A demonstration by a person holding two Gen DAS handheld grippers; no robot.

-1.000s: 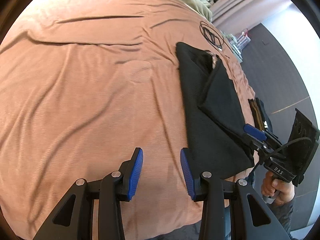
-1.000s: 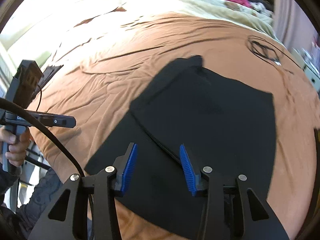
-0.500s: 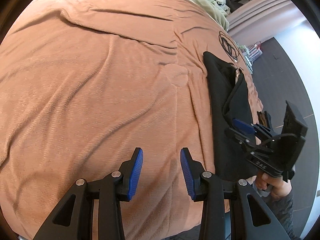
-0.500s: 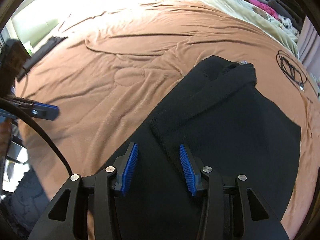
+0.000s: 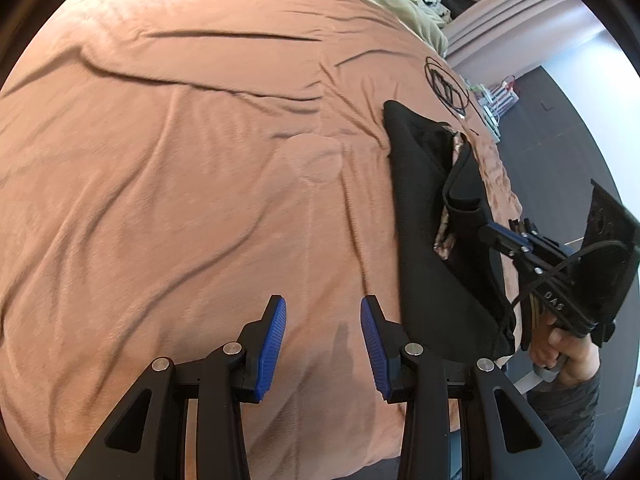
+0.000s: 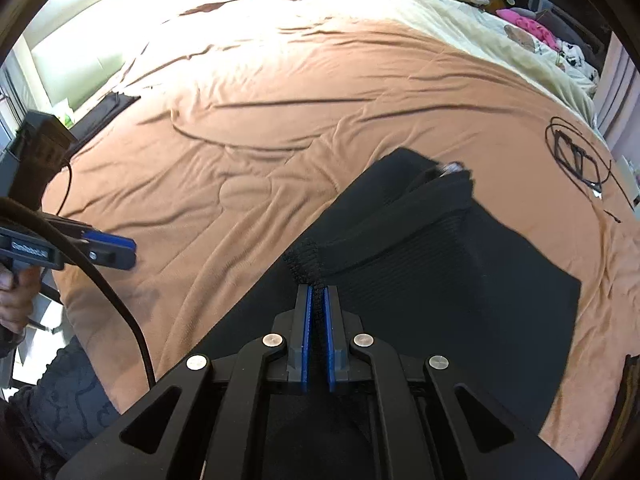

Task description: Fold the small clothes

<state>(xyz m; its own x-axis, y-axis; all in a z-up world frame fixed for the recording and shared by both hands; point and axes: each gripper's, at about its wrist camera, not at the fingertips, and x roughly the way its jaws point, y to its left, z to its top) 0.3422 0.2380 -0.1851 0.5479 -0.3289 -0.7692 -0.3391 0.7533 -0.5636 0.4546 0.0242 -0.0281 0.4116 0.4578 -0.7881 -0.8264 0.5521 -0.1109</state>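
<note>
Where sunlight falls, wrinkled brown bedspread (image 6: 280,128) meets headboard (image 6: 80,56).

Both grippers are black angular frames with silver screws; ribbed blue fingers (image 5: 273,344). Black cable (image 6: 120,304) trails. Person's sleeve (image 5: 568,412) is dark grey, patterned.

At the right of the left wrist view, the body of the right gripper (image 5: 494,236) bears white letters that read roughly "DAS", upside down. At the left edge of the right wrist view, the left gripper (image 6: 120,249) carries a small white label, too blurred to read.
</note>
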